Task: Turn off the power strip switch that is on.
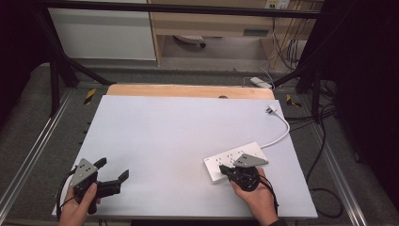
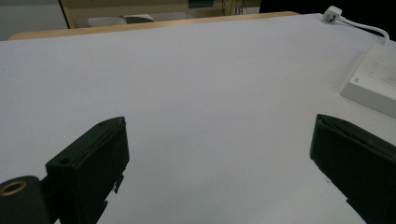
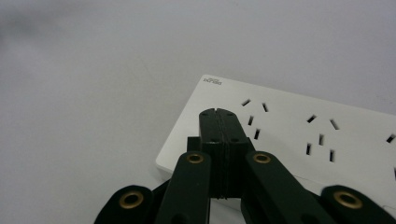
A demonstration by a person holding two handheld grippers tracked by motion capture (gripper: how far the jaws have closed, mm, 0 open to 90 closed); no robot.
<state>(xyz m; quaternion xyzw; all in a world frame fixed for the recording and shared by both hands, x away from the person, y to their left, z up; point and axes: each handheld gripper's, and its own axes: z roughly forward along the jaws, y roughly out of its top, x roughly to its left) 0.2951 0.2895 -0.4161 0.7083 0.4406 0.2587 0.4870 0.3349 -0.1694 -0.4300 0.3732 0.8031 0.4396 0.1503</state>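
From the high view, your left gripper sits near the front left corner of the desk, held in your left hand, with its jaws spread wide and nothing between them. Your right gripper is at the front right, held in your right hand, and its tip lies over the near end of the white power strip. The strip lies flat on the desk at a slant, and its white cord curves away toward the far right, ending in a plug that rests on the desk surface. The two grippers are well apart.

In the left gripper view, your jaws stand far apart at the lower left and lower right, with bare desk between them. The power strip shows at the right edge, clear of the jaws, and the plug lies near the far corner with the cord running back toward the strip.

In the right gripper view, your right gripper has its jaws pressed together, with nothing caught between them. Their joined tip lies over the top face of the power strip, close to the end that bears a small printed mark and just beside the first group of socket slots. Whether the tip touches the strip's face you cannot tell from here.
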